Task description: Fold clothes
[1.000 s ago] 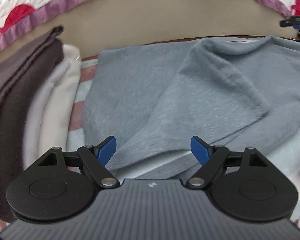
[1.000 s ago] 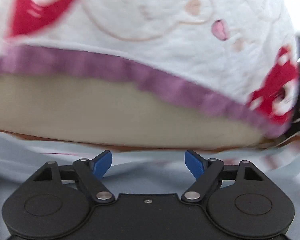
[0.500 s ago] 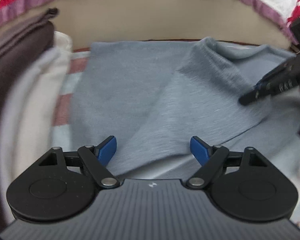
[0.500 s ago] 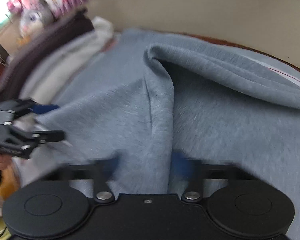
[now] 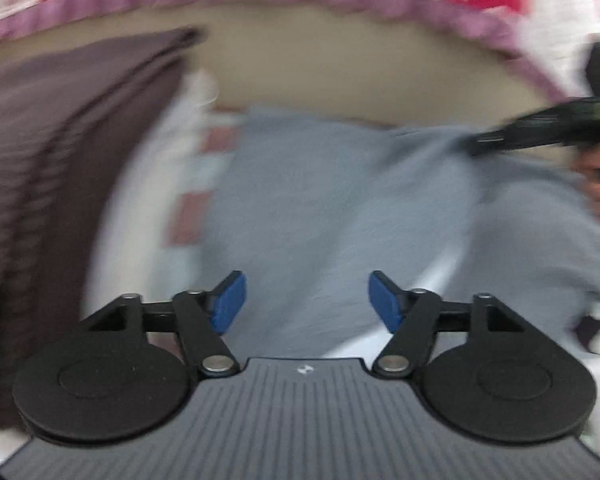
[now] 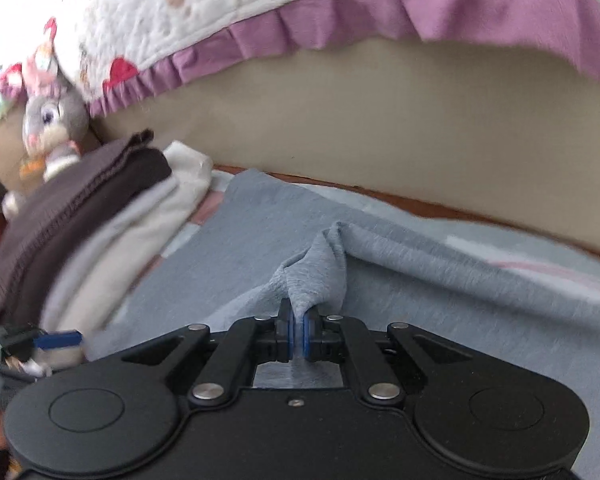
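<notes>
A grey garment [image 5: 320,200] lies spread on the bed, blurred in the left wrist view. My left gripper [image 5: 305,302] hovers over its near edge; its jaws are opening and the blue pads [image 5: 230,304] stand apart with nothing pinched. My right gripper [image 6: 298,336] is shut on a raised fold of the grey garment [image 6: 316,276], which bunches up from between the pads. The left wrist view catches the right gripper [image 5: 476,147] at the far right, held by a hand. My left gripper's blue fingertip [image 6: 58,338] shows at the lower left of the right wrist view.
A stack of folded clothes [image 6: 80,208], brown on top and white below, sits left of the garment. A plush rabbit [image 6: 54,116] stands behind it. A quilt with a purple frill [image 6: 340,28] hangs over a beige bed side [image 6: 340,128]. A striped sheet [image 5: 216,140] lies underneath.
The right gripper swung down from the quilt onto the grey garment, shut on a fold and pulled it up. The left gripper shifted toward the folded stack, still open.
</notes>
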The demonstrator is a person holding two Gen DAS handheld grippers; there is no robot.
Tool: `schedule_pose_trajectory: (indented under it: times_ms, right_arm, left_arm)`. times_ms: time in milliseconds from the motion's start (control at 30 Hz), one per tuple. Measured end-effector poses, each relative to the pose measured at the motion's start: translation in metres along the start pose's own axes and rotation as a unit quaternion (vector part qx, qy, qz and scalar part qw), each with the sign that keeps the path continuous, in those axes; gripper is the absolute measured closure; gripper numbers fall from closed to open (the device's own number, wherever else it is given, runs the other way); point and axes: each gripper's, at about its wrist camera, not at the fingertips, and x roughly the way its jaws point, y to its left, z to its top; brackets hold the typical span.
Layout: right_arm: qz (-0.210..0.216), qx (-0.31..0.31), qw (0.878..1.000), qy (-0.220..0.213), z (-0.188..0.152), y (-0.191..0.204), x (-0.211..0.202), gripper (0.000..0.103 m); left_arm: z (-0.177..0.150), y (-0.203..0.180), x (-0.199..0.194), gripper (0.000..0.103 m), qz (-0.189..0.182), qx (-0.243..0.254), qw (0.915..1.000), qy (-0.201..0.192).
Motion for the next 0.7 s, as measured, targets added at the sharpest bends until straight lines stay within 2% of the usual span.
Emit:
schedule_pose_trajectory:
  times_ms: [33, 67, 133, 267, 300, 367, 467, 500, 533, 600, 667, 700]
  right_arm:
    - [0.01, 0.011, 1.0, -0.002, 0.0, -0.002, 0.004, 0.096]
    - [0.016, 0.015, 1.0, -0.006, 0.004, 0.0, 0.007, 0.096]
    - [0.031, 0.023, 0.999, -0.018, 0.016, 0.004, 0.011, 0.097]
    - [0.07, 0.047, 0.995, -0.056, 0.054, 0.016, 0.016, 0.097]
    - [0.076, 0.046, 0.994, -0.061, 0.067, 0.02, 0.021, 0.097]
    - [0.085, 0.039, 0.993, -0.069, 0.095, 0.03, 0.031, 0.097]
    - [0.062, -0.014, 0.997, -0.051, 0.122, 0.047, 0.061, 0.09]
    - [0.047, -0.026, 0.997, -0.06, 0.123, 0.049, 0.063, 0.083]
    - [0.032, -0.037, 0.996, -0.07, 0.122, 0.051, 0.064, 0.06]
    - [0.012, -0.043, 0.994, -0.1, 0.111, 0.048, 0.058, 0.033]
    - [-0.017, -0.051, 0.992, -0.11, 0.095, 0.038, 0.053, 0.032]
    - [-0.04, -0.063, 0.992, -0.102, 0.088, 0.031, 0.053, 0.032]
  left_arm:
    - [-0.001, -0.004, 0.001, 0.027, -0.03, 0.006, 0.9995, -0.008]
    - [-0.003, -0.007, 0.003, 0.025, -0.046, 0.008, 0.9988, -0.014]
    - [-0.008, -0.015, 0.014, 0.023, -0.056, 0.02, 0.9982, -0.007]
    - [-0.018, -0.028, 0.043, 0.02, -0.029, 0.048, 0.9979, 0.033]
    - [-0.019, -0.028, 0.046, 0.04, -0.011, 0.055, 0.9981, 0.026]
    - [-0.018, -0.025, 0.046, 0.096, 0.042, 0.064, 0.9971, 0.002]
    - [-0.01, 0.008, 0.043, 0.098, 0.046, -0.04, 0.9981, -0.007]
    - [-0.008, 0.019, 0.041, 0.098, 0.046, -0.075, 0.9961, -0.009]
    - [-0.005, 0.03, 0.04, 0.098, 0.046, -0.111, 0.9927, -0.012]
    - [-0.008, 0.044, 0.038, 0.098, 0.051, -0.14, 0.9887, -0.015]
    - [-0.007, 0.04, 0.039, 0.097, 0.065, -0.128, 0.9896, -0.012]
    - [-0.007, 0.037, 0.039, 0.097, 0.067, -0.122, 0.9902, -0.012]
